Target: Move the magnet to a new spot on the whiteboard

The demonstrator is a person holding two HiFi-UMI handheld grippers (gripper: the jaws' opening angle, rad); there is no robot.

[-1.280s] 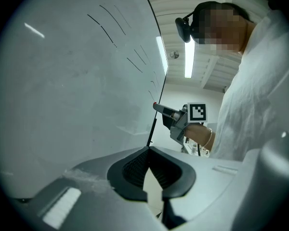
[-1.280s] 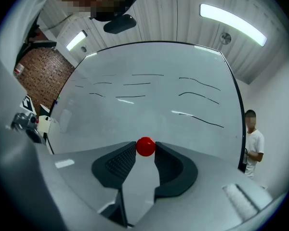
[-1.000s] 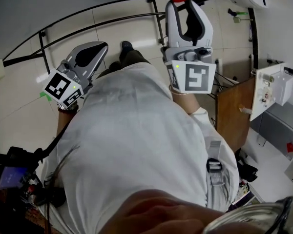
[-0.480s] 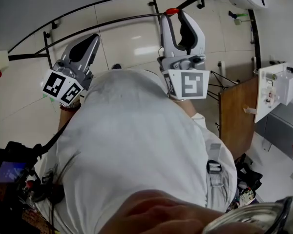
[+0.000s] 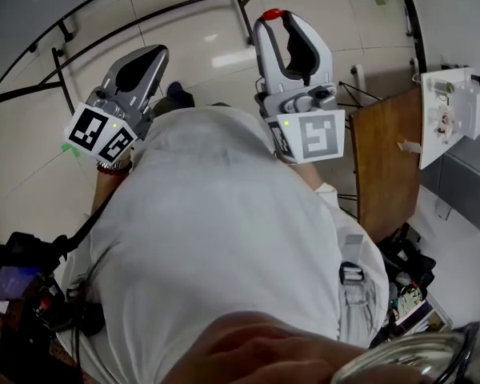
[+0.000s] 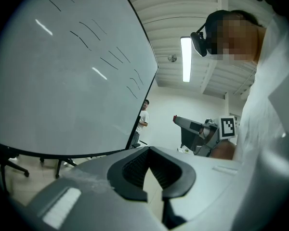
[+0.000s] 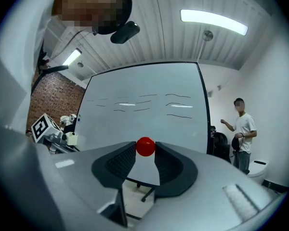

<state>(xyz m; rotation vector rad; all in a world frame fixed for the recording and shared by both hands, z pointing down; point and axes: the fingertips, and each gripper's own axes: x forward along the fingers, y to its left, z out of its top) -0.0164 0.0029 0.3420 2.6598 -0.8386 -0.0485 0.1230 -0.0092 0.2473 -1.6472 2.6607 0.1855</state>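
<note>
Right claw (image 5: 278, 21) shifted left, gripping red magnet (image 7: 145, 147), whiteboard (image 7: 144, 88) ahead apart; left claw (image 6: 149, 149) closed, empty.

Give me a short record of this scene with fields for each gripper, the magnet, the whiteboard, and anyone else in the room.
left gripper: shut, nothing between its jaws
right gripper: shut on the magnet
magnet: red, round, pinched at the jaw tips, held off the whiteboard
whiteboard: on a stand ahead of the right gripper, a few short dark strokes on it
other person: standing to the right of the whiteboard, in a white shirt
</note>
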